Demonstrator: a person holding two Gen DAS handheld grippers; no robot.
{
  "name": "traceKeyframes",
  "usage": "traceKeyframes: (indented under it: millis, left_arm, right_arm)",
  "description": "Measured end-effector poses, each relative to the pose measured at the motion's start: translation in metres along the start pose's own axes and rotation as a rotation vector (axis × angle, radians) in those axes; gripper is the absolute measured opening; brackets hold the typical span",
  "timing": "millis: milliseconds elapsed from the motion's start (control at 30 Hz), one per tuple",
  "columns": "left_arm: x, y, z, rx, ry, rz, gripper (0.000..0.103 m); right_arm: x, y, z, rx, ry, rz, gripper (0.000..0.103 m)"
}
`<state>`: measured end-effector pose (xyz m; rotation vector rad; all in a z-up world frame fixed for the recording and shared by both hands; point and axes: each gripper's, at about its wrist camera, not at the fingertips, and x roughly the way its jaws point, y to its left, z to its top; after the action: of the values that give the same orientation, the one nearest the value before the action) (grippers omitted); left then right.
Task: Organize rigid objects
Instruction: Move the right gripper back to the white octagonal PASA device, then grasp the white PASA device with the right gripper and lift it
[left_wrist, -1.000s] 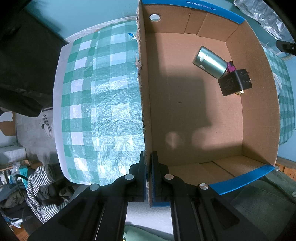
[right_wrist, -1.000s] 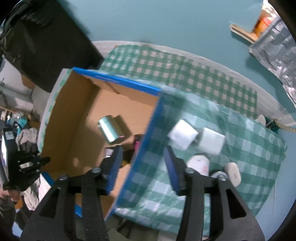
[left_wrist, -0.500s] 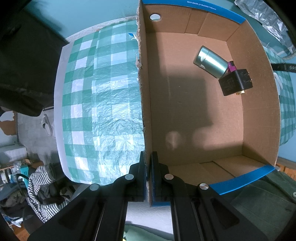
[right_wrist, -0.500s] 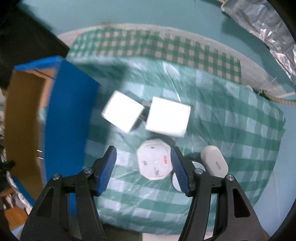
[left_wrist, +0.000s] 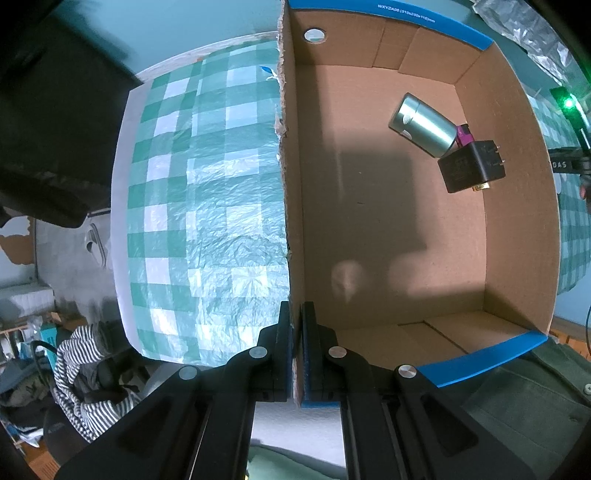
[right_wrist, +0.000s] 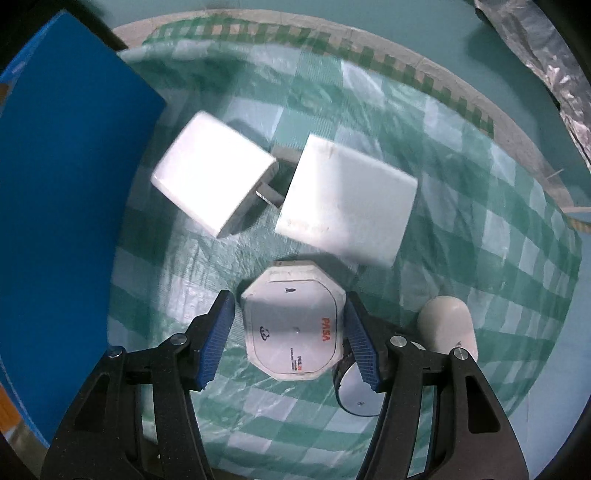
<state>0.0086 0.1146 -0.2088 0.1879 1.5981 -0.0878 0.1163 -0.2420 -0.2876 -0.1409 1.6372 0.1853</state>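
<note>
My left gripper (left_wrist: 296, 325) is shut on the left wall of the cardboard box (left_wrist: 291, 184). Inside the box lie a silver cylinder (left_wrist: 423, 123) and a black adapter (left_wrist: 471, 168), with a small magenta piece between them. My right gripper (right_wrist: 290, 334) is open, its fingers on either side of a white octagonal device (right_wrist: 293, 325) marked PASA on the checked cloth. Two white plug blocks (right_wrist: 214, 173) (right_wrist: 349, 197) lie beyond it. A white capsule (right_wrist: 448, 326) and a round silver puck (right_wrist: 356, 391) lie to its right.
The box's blue outer wall (right_wrist: 66, 206) stands left of the right gripper. The green checked tablecloth (left_wrist: 207, 206) covers a round table. Crinkled foil (right_wrist: 543, 48) lies at the far right. Striped clothing (left_wrist: 81, 373) and clutter sit on the floor left.
My right gripper has left the box, swung right over the cloth and come down around the octagonal device. The left gripper and box have not moved.
</note>
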Motion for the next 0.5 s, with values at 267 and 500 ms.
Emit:
traceKeyframes:
  millis: [267,500]
  left_arm:
    - [0.001,0.000,-0.001,-0.009,0.002,0.001,0.004]
    - [0.001,0.001,-0.001,-0.012,0.004,-0.001,0.004]
  right_arm:
    - [0.002,0.005,-0.007,-0.017,-0.010,-0.012,0.054]
    - [-0.001,0.019,-0.012,-0.014,-0.016,0.018,0.054]
